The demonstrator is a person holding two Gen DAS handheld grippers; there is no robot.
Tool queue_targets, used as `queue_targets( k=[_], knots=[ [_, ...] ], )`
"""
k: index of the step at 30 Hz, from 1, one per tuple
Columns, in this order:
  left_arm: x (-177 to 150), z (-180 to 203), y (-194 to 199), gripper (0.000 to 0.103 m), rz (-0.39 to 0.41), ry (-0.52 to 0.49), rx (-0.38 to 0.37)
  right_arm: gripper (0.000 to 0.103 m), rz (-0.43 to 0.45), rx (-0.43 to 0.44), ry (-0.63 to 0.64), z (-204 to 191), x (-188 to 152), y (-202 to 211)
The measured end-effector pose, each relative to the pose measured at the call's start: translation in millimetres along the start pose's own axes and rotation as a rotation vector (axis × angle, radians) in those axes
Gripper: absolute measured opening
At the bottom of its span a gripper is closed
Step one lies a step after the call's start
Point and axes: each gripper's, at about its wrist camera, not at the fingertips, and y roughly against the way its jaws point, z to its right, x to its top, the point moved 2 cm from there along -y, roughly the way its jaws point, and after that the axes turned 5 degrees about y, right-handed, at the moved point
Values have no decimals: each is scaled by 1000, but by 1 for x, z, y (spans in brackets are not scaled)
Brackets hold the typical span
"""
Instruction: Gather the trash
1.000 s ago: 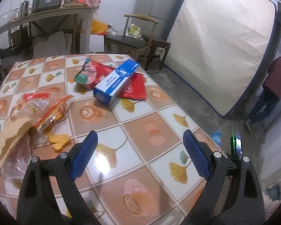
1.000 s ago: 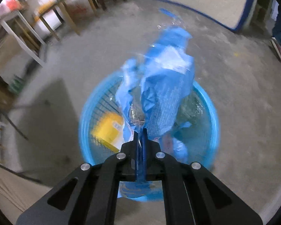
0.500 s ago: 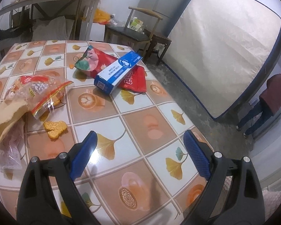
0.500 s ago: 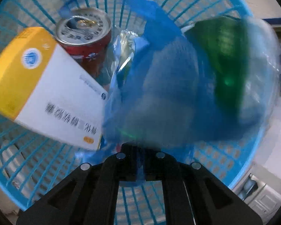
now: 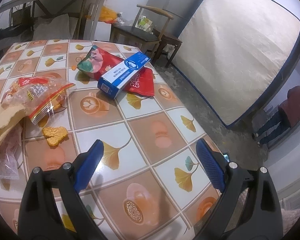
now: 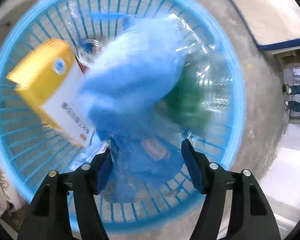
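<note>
The right gripper (image 6: 147,154) points down into the blue basket (image 6: 16,108), its jaws opening; the blue plastic bag (image 6: 130,84) lies between and beyond them, no longer pinched, among a yellow box (image 6: 48,84) and a green bottle (image 6: 188,104). The left gripper (image 5: 150,160) hangs jaws wide and empty over the worktop (image 5: 154,132). Ahead of it and a little left lies the blue carton (image 5: 124,75), long axis slanting away rightward on a red wrapper (image 5: 142,84). That hand looks nearer.

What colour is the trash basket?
Light blue basket, with slatted sides; it shows best in the right wrist view.
</note>
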Motion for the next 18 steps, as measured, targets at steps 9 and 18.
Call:
queue_targets(
  k=[9, 18],
  knots=[
    [-8, -4, 16, 90, 15, -16, -31, 77, 241, 149, -168, 24, -62, 89],
    [-9, -15, 32, 90, 46, -4, -44, 50, 412, 291, -453, 40, -65, 103]
  ],
)
